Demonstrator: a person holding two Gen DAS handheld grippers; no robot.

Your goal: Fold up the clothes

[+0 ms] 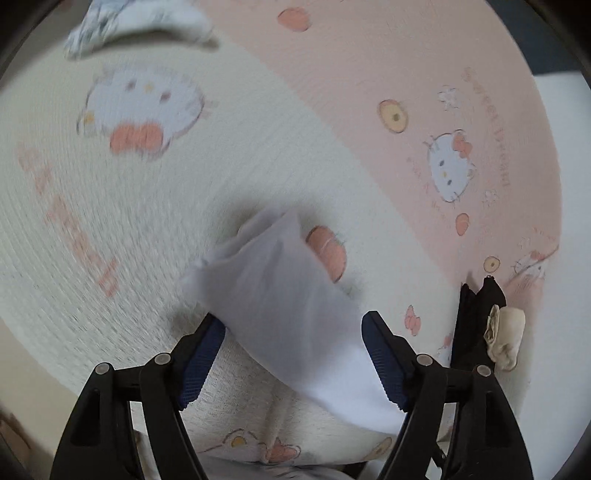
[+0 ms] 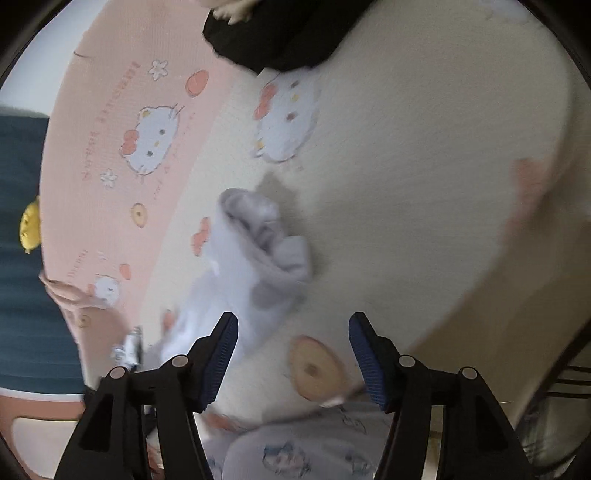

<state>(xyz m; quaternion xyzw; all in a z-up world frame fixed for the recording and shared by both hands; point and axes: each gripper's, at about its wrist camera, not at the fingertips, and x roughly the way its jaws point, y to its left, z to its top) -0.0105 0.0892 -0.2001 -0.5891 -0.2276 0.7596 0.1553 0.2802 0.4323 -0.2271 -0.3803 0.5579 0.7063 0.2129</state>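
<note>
White sock (image 1: pixel 291 295) between open left gripper (image 1: pixel 291 354)

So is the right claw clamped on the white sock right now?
No, the right claw stands open over the printed blanket, and the white sock lies loose, only beside its left pad.

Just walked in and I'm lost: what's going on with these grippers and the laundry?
A person is folding laundry with two hand-held grippers on a cream-and-pink cartoon-cat blanket. A small white sock lies on it. The left gripper is open, with the sock between its fingers but not pinched. The right gripper is open beside the sock's cuff end, holding nothing. A black garment waits farther off.
</note>
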